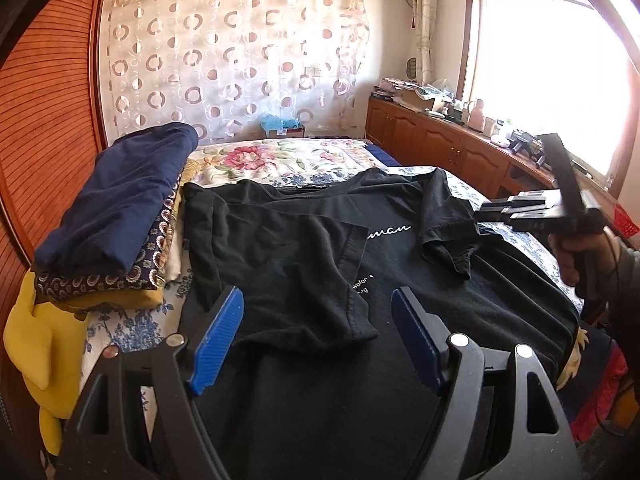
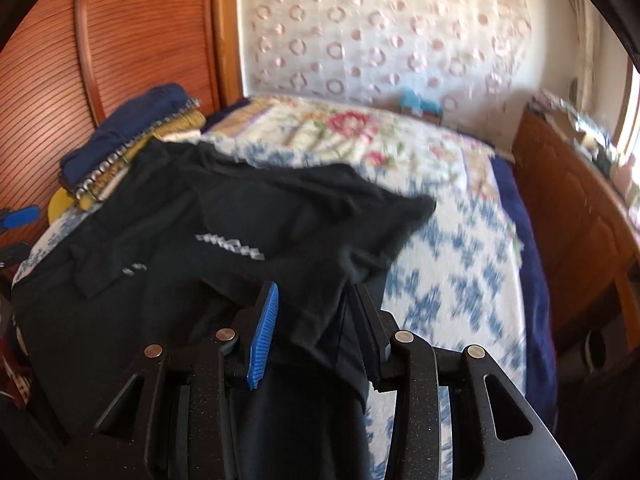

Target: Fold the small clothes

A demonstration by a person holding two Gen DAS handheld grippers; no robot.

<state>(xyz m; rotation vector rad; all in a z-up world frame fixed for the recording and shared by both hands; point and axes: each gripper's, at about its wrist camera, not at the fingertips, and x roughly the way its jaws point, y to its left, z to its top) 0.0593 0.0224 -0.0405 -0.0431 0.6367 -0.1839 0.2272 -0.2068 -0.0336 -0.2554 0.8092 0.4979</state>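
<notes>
Black T-shirt [image 1: 304, 264] spread out on the bed [image 1: 280, 156], close to the front edge and reaching toward the left edge. Left side and sleeve folded in over the chest. Other sleeve [image 1: 444, 224] flopped inward too, all crumpled. White writing [image 1: 390, 232] peeking out between the two folded parts.

Left gripper [image 1: 316, 294] up over the front part of the shirt, pointing down at it. Blue pads [image 1: 218, 336] wide apart, with nothing pinched, only the shirt lying below.

Right gripper [image 2: 316, 288] at the right side of the shirt, near the front edge of the bed. Jaws partly apart. Some black cloth lying in the gap between them, loose, not squeezed by the pads. Picture from this side blurry. Seen from the left camera, same gripper [image 1: 486, 210] off past the crumpled sleeve, held by a hand [image 1: 576, 252].

Pile of folded clothes [image 1: 116, 216] at the left edge of the bed, just beside the shirt, with a dark blue piece on top. Yellow cloth [image 1: 36, 344] hanging down under the pile. Flowery bed cover bare toward the far edge. Wooden wardrobe [image 1: 48, 120] along the left, spotted curtain [image 1: 232, 60] behind the bed, low wooden cabinet [image 1: 440, 140] and bright window [image 1: 540, 60] on the right.
</notes>
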